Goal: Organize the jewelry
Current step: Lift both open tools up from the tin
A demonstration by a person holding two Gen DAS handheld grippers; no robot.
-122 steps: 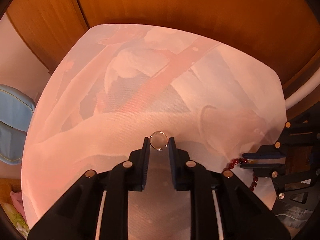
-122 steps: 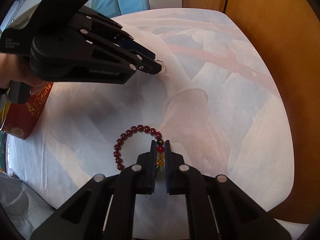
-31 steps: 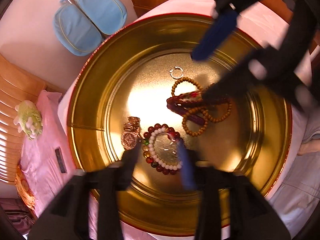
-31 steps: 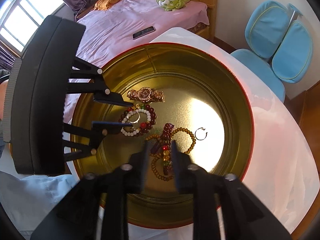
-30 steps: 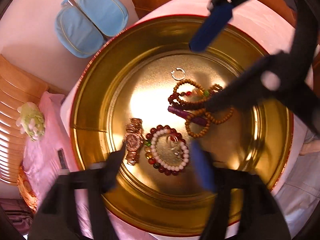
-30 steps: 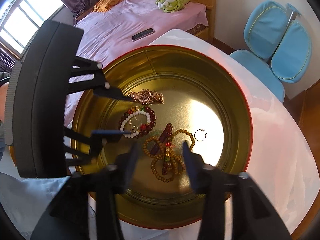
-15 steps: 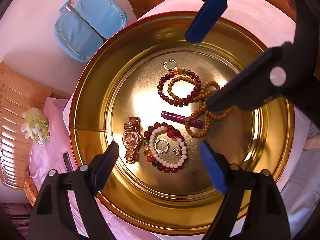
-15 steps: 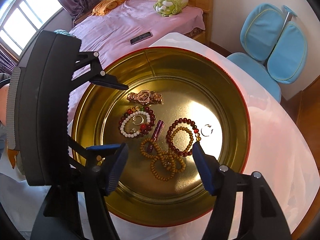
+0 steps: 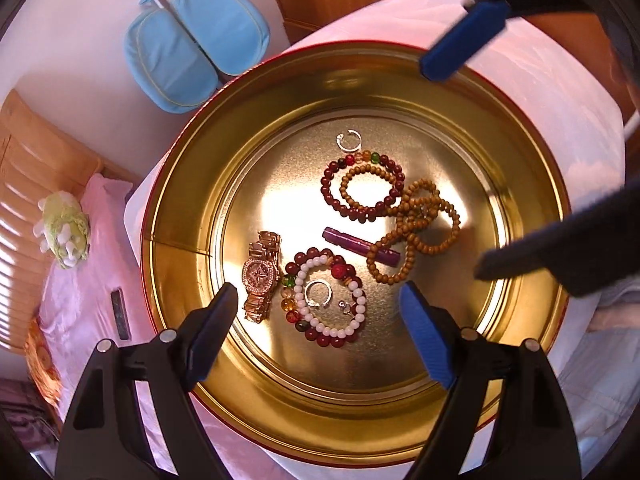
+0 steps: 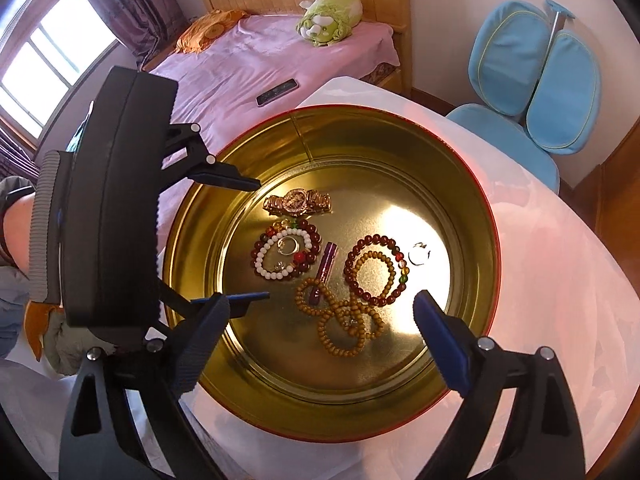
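Observation:
A round gold tin (image 9: 192, 216) (image 10: 472, 208) holds the jewelry. In it lie a rose-gold watch (image 9: 260, 276) (image 10: 298, 201), a red-and-white bead bracelet pair (image 9: 352, 272) (image 10: 264, 262) with a silver ring (image 9: 317, 293) (image 10: 287, 245) inside, a dark red bracelet (image 9: 328, 196) (image 10: 352, 280), tan wooden beads (image 9: 424, 236) (image 10: 344, 320), a purple tube (image 9: 360, 246) (image 10: 326, 264) and an open silver ring (image 9: 349, 140) (image 10: 419, 255). My left gripper (image 9: 316, 320) (image 10: 256, 240) is open and empty above the tin. My right gripper (image 10: 322, 324) (image 9: 460, 168) is open and empty above it too.
The tin stands on a table under a white cloth (image 10: 560, 300). A blue chair (image 9: 192, 60) (image 10: 540, 80) stands beside the table. A bed with a pink cover (image 10: 260, 68), a green plush toy (image 10: 326, 20) and a phone (image 10: 277, 92) lies beyond.
Both grippers carried a ring and the dark red bracelet to the tin, opened wide and let them drop in. Both have since risen a little.

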